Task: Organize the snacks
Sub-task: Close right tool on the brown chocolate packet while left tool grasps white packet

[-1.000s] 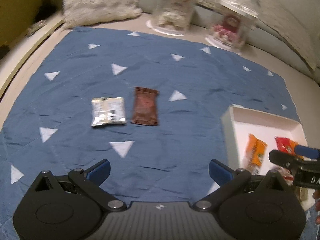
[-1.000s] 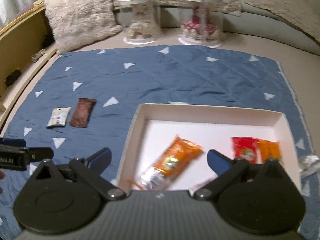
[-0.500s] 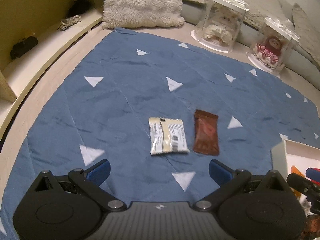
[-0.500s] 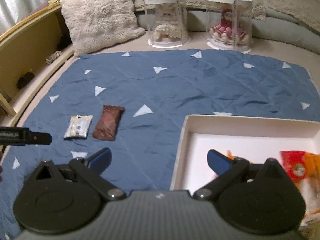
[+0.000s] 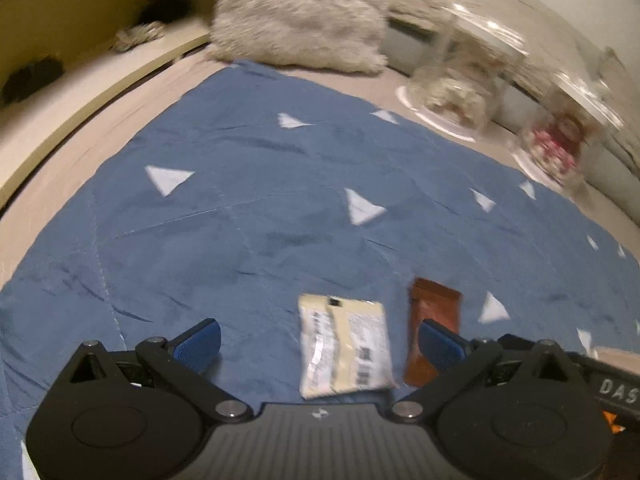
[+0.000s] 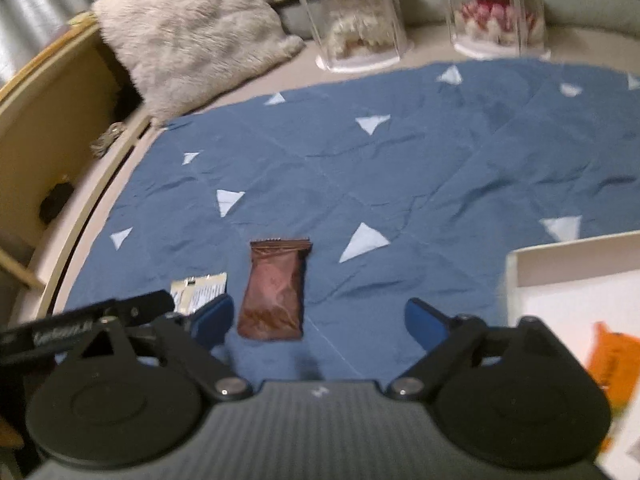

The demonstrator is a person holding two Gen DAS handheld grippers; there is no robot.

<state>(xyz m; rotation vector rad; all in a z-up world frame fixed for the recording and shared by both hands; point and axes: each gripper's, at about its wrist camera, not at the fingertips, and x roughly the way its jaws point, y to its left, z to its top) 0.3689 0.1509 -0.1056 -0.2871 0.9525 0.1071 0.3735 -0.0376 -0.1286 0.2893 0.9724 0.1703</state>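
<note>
A white snack packet (image 5: 346, 352) and a brown snack packet (image 5: 434, 320) lie side by side on the blue cloth (image 5: 248, 208). My left gripper (image 5: 318, 340) is open, with the white packet between its fingers. My right gripper (image 6: 318, 320) is open, close over the brown packet (image 6: 276, 294), which lies nearer its left finger. The white packet (image 6: 200, 292) shows partly behind the left gripper's body in the right wrist view. A white tray (image 6: 520, 264) at the right holds an orange packet (image 6: 612, 364).
A fluffy pillow (image 5: 300, 20) lies at the back. Two clear display cases with dolls (image 6: 356, 20) (image 6: 496, 8) stand beyond the cloth. A wooden ledge (image 6: 56, 128) runs along the left side.
Both grippers have moved left and closer to the two packets on the cloth. The tray has slid to the right edge of the right wrist view.
</note>
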